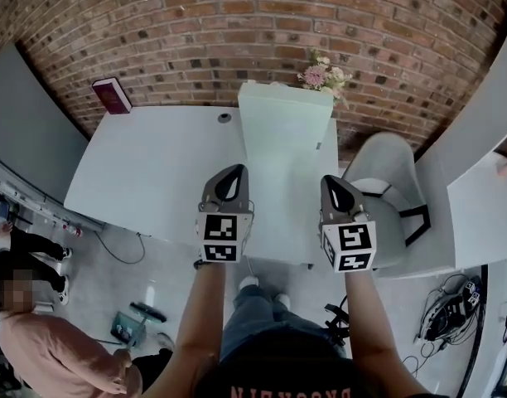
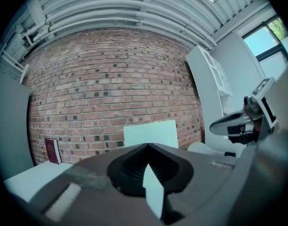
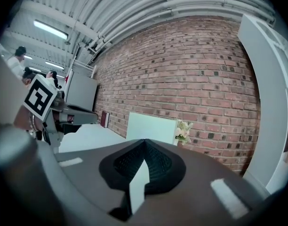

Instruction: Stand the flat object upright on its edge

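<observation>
A pale, flat board (image 1: 285, 127) stands upright at the back of the white table (image 1: 154, 172), near the brick wall. It also shows in the left gripper view as the board (image 2: 150, 133) and in the right gripper view as the board (image 3: 151, 127). My left gripper (image 1: 231, 174) hovers over the table's front edge, short of the board, shut with nothing in it. My right gripper (image 1: 336, 184) is level with it to the right, also shut and holding nothing. In their own views the left gripper (image 2: 148, 146) and right gripper (image 3: 145, 141) both point at the board.
A maroon book (image 1: 111, 94) stands at the table's back left. Pink flowers (image 1: 322, 75) sit behind the board's right corner. A white chair (image 1: 386, 189) is right of the table. A person (image 1: 38, 338) crouches at lower left, with cables on the floor.
</observation>
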Available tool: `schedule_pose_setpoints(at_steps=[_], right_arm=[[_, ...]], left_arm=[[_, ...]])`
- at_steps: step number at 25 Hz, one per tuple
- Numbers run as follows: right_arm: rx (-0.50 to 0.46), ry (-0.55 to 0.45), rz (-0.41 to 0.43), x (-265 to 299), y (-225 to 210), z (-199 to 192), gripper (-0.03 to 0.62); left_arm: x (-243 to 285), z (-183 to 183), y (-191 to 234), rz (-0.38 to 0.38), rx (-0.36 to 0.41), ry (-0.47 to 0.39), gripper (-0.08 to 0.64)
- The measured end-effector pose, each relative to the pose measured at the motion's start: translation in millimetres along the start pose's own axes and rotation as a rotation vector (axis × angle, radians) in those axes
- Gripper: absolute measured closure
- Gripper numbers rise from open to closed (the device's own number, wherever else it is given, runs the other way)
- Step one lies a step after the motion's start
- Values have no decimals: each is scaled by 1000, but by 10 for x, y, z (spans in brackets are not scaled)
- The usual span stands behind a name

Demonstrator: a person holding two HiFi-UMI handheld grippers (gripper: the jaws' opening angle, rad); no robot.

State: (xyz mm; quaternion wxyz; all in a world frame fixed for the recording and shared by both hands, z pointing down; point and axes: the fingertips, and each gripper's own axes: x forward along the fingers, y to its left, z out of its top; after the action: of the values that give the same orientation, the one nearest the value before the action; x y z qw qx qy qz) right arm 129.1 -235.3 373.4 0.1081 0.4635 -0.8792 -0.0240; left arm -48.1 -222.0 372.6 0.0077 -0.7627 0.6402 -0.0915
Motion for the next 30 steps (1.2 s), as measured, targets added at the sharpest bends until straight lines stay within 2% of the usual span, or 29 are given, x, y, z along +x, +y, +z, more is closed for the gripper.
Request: schedule_pose_setpoints(at_steps=[5,23,30], right_arm=[[-24,-36,-3,-136,90,146,594],[2,-98,-87,-607,290,576,594],[-6,-115,-91,-734,383,675,594]], left_arm=[[-150,145,-39,1,13,-36,561],[-599,602,-93,-62,37,-115,561],[-710,683,-105,-71,37,-134,561]])
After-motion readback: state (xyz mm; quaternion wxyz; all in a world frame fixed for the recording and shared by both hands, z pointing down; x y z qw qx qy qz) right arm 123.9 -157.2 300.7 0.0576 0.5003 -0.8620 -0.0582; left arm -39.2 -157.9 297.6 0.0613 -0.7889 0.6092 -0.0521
